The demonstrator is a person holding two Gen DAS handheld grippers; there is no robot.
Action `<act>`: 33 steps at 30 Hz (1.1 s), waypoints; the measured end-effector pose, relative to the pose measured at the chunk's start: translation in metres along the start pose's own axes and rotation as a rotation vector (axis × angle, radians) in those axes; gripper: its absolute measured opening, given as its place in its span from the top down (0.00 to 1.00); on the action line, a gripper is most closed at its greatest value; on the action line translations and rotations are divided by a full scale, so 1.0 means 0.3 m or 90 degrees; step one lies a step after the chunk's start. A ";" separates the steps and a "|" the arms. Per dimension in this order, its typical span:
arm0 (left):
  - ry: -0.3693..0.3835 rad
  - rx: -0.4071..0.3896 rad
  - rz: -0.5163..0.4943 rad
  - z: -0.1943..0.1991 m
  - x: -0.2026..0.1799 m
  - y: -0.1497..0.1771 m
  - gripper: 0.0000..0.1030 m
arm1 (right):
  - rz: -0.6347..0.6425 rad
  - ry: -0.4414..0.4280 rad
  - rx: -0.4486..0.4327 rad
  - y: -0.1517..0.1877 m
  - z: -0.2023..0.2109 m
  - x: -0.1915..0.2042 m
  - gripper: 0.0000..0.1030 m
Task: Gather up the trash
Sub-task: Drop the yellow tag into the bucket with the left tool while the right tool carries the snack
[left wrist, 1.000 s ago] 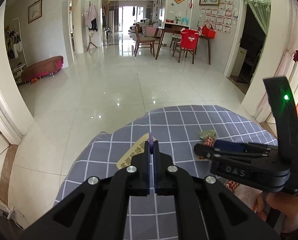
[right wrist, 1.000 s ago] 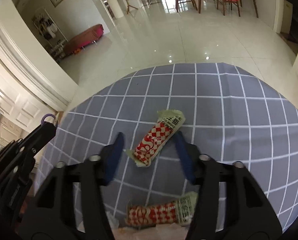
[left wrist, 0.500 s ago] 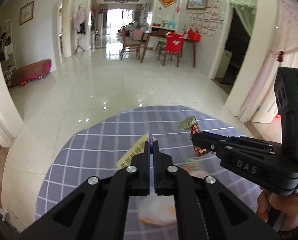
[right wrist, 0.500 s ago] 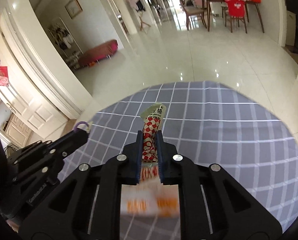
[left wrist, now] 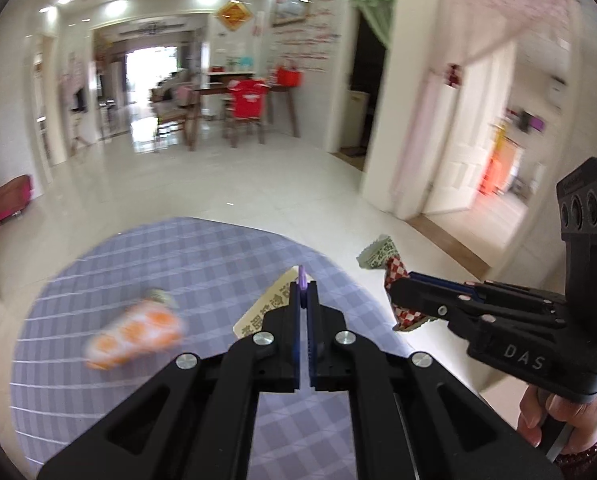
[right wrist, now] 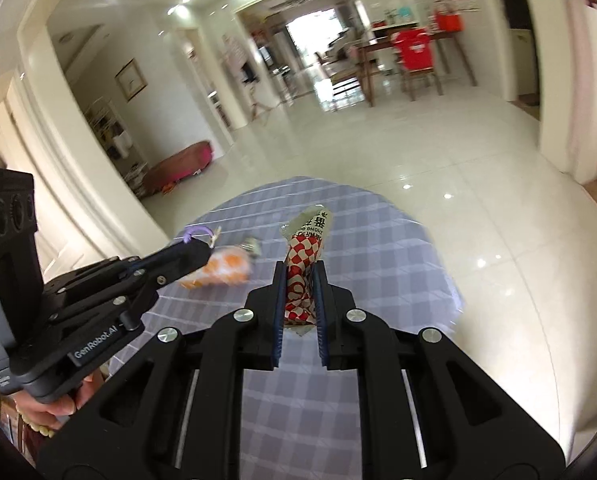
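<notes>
**A:** What does my right gripper (right wrist: 298, 280) have?

**B:** Its jaws are clamped on a red-and-white checkered wrapper (right wrist: 304, 256). In the right wrist view it stands up from between the blue pads at the centre of the frame, with a pale, crinkled top end that carries dark printed characters. In the left wrist view the same wrapper (left wrist: 394, 276) shows at right of centre, sticking out of the right gripper (left wrist: 398, 300) above the table's edge.

**A:** And my left gripper (left wrist: 304, 300)?

**B:** Its pads are pressed together on a thin yellowish packet (left wrist: 266, 308) with dark print, which fans out to the lower left of the tips. A purple loop (left wrist: 303, 278) pokes above them.

**A:** Anything on the table?

**B:** An orange-and-white packet (left wrist: 134, 334) lies on the grey checked tablecloth (left wrist: 202, 256), left of centre in the left wrist view, badly blurred. In the right wrist view I see it (right wrist: 222, 272) just beside the left gripper's (right wrist: 194, 246) tip.
</notes>
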State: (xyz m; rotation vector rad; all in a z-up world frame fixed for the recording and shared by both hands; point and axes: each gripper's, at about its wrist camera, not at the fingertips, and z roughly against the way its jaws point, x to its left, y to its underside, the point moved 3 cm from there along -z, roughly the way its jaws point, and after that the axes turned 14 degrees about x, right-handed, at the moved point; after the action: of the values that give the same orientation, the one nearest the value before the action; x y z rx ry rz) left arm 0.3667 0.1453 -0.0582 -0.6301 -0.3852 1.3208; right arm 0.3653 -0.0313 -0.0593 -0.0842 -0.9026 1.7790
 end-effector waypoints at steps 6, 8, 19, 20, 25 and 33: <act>0.063 0.047 -0.063 -0.115 -0.321 0.078 0.98 | -0.067 0.058 -0.037 0.225 0.213 -0.264 0.87; 0.085 0.071 -0.083 -0.171 -0.422 0.110 0.98 | -0.090 0.069 -0.042 0.289 0.249 -0.337 0.87; 0.134 0.180 -0.150 -0.437 -0.765 0.228 0.97 | -0.225 0.124 -0.053 0.597 0.357 -0.655 0.87; 0.134 0.188 -0.151 -0.456 -0.781 0.231 0.96 | -0.232 0.125 -0.055 0.609 0.364 -0.671 0.87; 0.089 0.199 -0.141 -0.513 -0.830 0.246 0.40 | -0.258 0.138 -0.055 0.646 0.359 -0.734 0.87; 0.071 0.199 -0.147 -0.522 -0.838 0.244 0.40 | -0.264 0.127 -0.042 0.646 0.319 -0.751 0.87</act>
State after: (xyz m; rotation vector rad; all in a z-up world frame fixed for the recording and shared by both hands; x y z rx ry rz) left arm 0.3481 -0.1224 -0.2030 -0.3826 -0.1495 1.0903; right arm 0.2613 -0.2950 -0.1901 -0.1063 -0.7706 1.3312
